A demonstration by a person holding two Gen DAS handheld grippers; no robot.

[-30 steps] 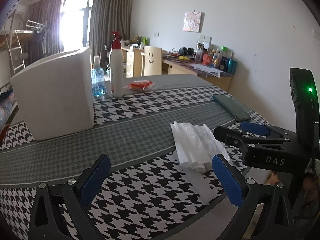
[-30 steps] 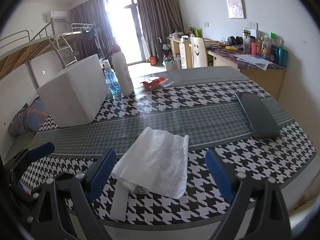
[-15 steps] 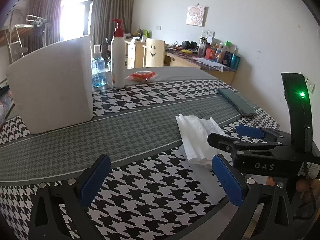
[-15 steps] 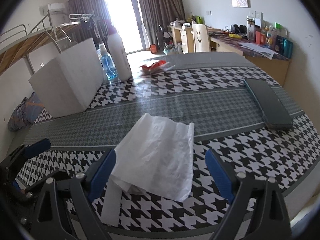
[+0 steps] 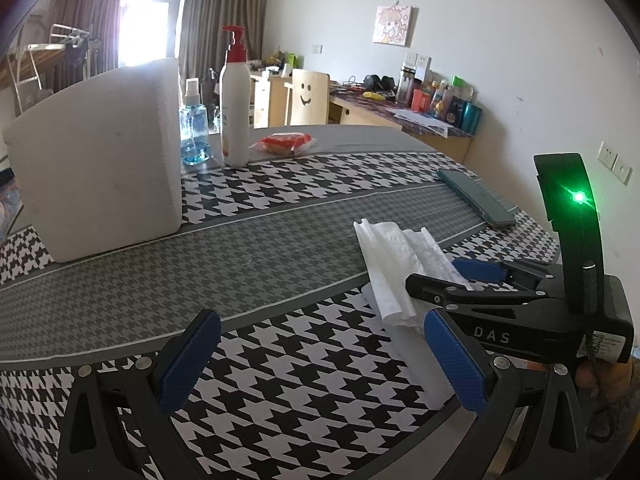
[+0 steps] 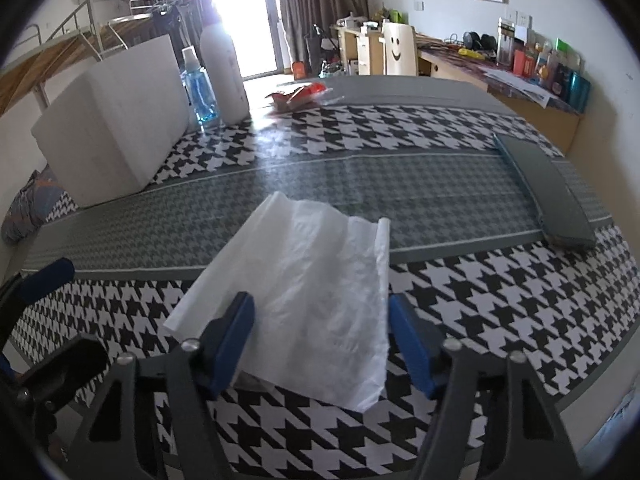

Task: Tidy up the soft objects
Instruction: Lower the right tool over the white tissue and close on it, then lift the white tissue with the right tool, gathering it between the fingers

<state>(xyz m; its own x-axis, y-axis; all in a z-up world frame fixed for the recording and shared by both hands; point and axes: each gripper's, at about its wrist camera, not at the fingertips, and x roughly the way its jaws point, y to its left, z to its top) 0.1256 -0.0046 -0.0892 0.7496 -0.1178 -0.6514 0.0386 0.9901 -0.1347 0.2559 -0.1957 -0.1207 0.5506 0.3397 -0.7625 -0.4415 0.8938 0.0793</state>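
A houndstooth table (image 6: 500, 308) lies under both grippers. The white cloth (image 6: 320, 292) sits between the closing fingers of the right gripper (image 6: 322, 344), not yet pinched. The left gripper (image 5: 320, 360) is spread, cloth beside its right finger.

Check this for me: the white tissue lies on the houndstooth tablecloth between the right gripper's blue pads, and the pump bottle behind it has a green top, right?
Not quite. The left wrist view shows the pump bottle has a red top, not green. The rest holds: the white tissue lies on the houndstooth tablecloth between the blue pads of the right gripper, whose jaws are closing.
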